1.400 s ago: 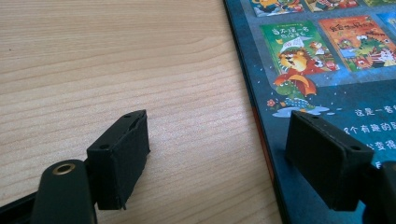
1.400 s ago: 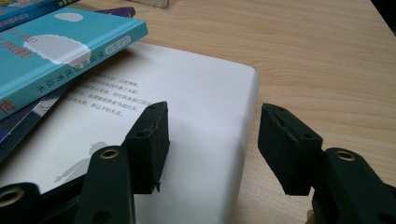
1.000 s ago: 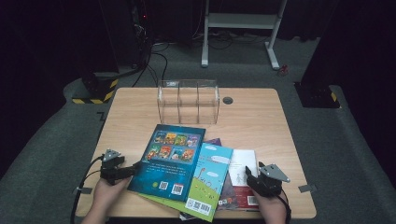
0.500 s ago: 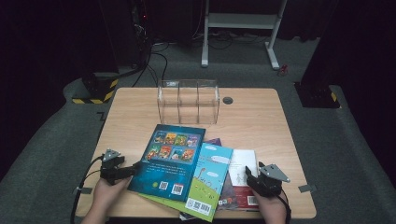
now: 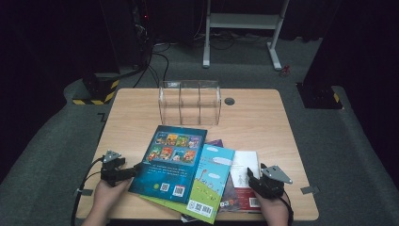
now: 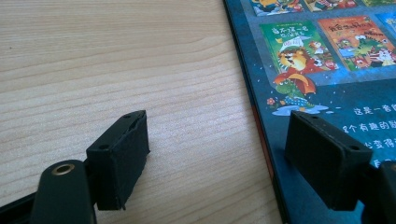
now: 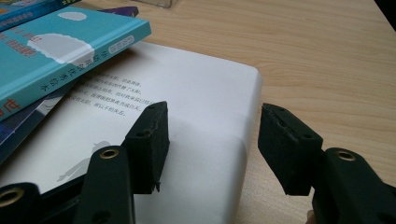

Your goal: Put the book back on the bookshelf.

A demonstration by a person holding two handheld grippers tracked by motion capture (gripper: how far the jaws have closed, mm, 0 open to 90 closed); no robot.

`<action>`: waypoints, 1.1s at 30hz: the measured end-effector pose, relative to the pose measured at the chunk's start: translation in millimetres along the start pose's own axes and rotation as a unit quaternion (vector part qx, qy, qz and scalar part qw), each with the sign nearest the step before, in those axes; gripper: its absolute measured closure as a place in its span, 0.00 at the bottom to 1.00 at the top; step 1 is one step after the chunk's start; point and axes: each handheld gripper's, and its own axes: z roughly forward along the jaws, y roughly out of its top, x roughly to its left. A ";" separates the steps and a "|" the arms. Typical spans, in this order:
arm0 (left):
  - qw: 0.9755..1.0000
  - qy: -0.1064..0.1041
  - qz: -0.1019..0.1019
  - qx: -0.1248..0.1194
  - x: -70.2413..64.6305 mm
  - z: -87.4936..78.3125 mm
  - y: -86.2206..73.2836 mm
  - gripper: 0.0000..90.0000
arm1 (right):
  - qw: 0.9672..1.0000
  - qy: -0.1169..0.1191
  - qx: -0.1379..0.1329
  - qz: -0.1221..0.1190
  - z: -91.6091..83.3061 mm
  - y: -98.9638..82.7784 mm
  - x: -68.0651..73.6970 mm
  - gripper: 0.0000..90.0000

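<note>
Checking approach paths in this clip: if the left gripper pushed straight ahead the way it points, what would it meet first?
Most likely the dark blue book. The left gripper has open jaws astride the book's near edge, one over the cover, one over the bare table. How high the jaws sit is unclear.

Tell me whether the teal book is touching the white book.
Touching. The right gripper view shows the teal book lying across the white book, its corner resting on the white cover; the high view shows the same overlap.
</note>
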 end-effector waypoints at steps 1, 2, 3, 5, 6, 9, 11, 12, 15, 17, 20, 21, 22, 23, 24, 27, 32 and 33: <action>1.000 0.000 0.000 0.000 0.1 0.0 0.0 0.24 | 1.000 0.000 0.000 -0.001 0.1 0.0 -0.2 0.48; 1.000 0.000 -0.001 0.000 0.3 -0.1 0.1 0.25 | 1.000 0.000 0.000 0.001 0.0 0.0 -0.2 0.48; 1.000 0.002 0.000 0.001 0.5 -0.2 0.2 0.25 | 1.000 0.001 0.000 0.000 0.1 0.0 -0.3 0.48; 1.000 0.003 -0.001 0.000 0.8 -0.2 0.3 0.25 | 1.000 0.001 0.000 0.000 0.1 0.0 -0.3 0.48; 1.000 0.003 -0.001 0.000 1.1 -0.4 0.4 0.25 | 1.000 0.001 0.000 0.001 0.1 0.0 -0.3 0.48; 1.000 0.004 -0.007 -0.005 3.1 -1.6 0.7 0.25 | 1.000 0.001 0.000 0.001 0.1 0.0 -0.4 0.48; 1.000 0.000 -0.012 -0.013 4.7 -3.1 0.5 0.26 | 1.000 0.002 0.000 0.001 0.2 0.0 -0.5 0.48; 1.000 0.001 -0.011 -0.015 4.7 -3.7 0.6 0.26 | 1.000 0.002 0.000 0.001 0.2 0.0 -0.6 0.48; 1.000 -0.002 -0.006 -0.021 3.6 -4.8 0.3 0.27 | 1.000 0.002 0.000 0.002 0.2 -0.1 -0.6 0.48; 1.000 -0.001 -0.002 -0.021 3.2 -5.1 0.3 0.27 | 1.000 0.003 0.000 0.002 0.3 -0.1 -0.7 0.48; 1.000 -0.003 0.000 -0.026 2.8 -6.2 0.3 0.27 | 1.000 0.004 0.000 0.003 0.2 -0.2 -1.0 0.48; 1.000 -0.007 0.000 -0.028 2.3 -6.4 0.3 0.27 | 1.000 0.004 -0.001 0.002 0.3 -0.2 -1.0 0.48; 1.000 -0.011 0.002 -0.029 1.6 -7.0 0.2 0.27 | 1.000 0.004 -0.001 0.002 0.3 -0.2 -1.0 0.48; 1.000 -0.011 0.002 -0.029 1.6 -7.0 0.2 0.28 | 1.000 0.004 0.000 0.003 0.3 -0.3 -1.0 0.48; 0.999 -0.027 -0.004 -0.030 -0.1 -7.8 0.3 0.28 | 1.000 0.005 0.000 0.004 0.3 -0.3 -1.1 0.48; 0.999 -0.043 -0.004 -0.033 -2.1 -9.2 0.4 0.29 | 1.000 0.005 0.000 0.004 0.4 -0.2 -1.2 0.48; 0.997 -0.065 -0.005 -0.032 -7.1 -10.7 1.3 0.29 | 1.000 0.005 0.000 0.004 0.4 -0.3 -1.2 0.48; 0.997 -0.066 0.005 -0.029 -10.1 -10.5 1.5 0.29 | 1.000 0.005 0.000 0.004 0.4 -0.3 -1.2 0.48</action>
